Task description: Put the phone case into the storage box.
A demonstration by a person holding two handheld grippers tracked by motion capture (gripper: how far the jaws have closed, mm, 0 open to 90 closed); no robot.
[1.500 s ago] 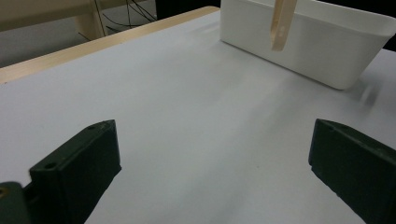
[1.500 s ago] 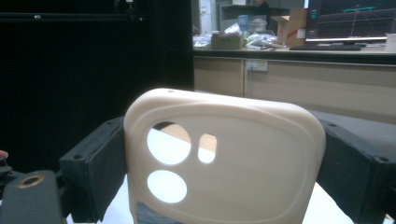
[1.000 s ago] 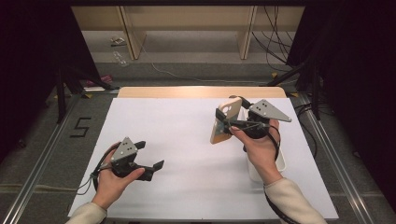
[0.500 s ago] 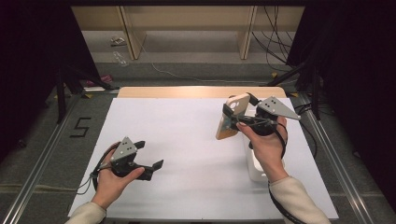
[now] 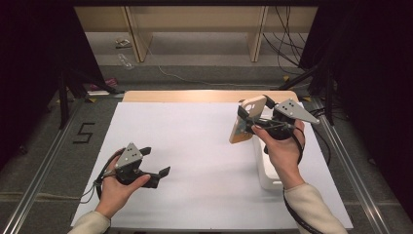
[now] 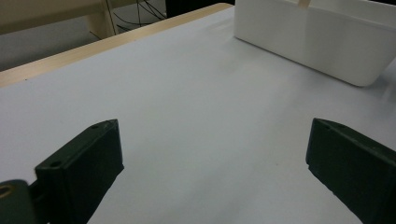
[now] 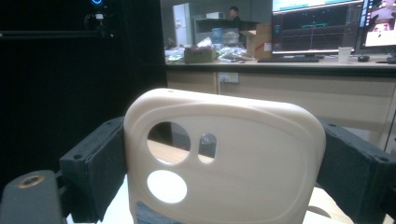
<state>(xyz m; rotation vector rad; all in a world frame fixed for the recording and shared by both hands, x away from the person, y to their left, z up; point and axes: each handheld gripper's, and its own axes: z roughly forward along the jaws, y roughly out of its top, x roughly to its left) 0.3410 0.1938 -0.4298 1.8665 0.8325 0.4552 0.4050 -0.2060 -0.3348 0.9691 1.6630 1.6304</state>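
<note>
Right gripper (image 7: pixel 224 154) first: its two black jaws are clamped on the side edges of a cream phone case (image 7: pixel 224 158), one jaw flat against each flank. The right gripper view looks straight at the case's back, with a large round camera cutout, a smaller slot beside it and another round hole below. Through the top hole you catch wood behind. Beyond the case that view takes in a long counter with monitors (image 7: pixel 322 25) and boxes, far off.

From the high view the same case (image 5: pixel 248 119) is up off the worktop (image 5: pixel 195 146), standing on edge and slightly tilted, held at the right rear of the white surface by the right gripper (image 5: pixel 255 122), the hand behind it. Just under that hand sits a white bin (image 5: pixel 265 173), mostly hidden by the forearm.

The left gripper view gives the bin's long side (image 6: pixel 317 46) properly: a low white tub across the sheet, something pale poking over its rim.

Left gripper (image 6: pixel 215 172): jaws wide apart, nothing between them but bare white worktop. From above it (image 5: pixel 158 163) rests low at the front left, well apart from the case.
</note>
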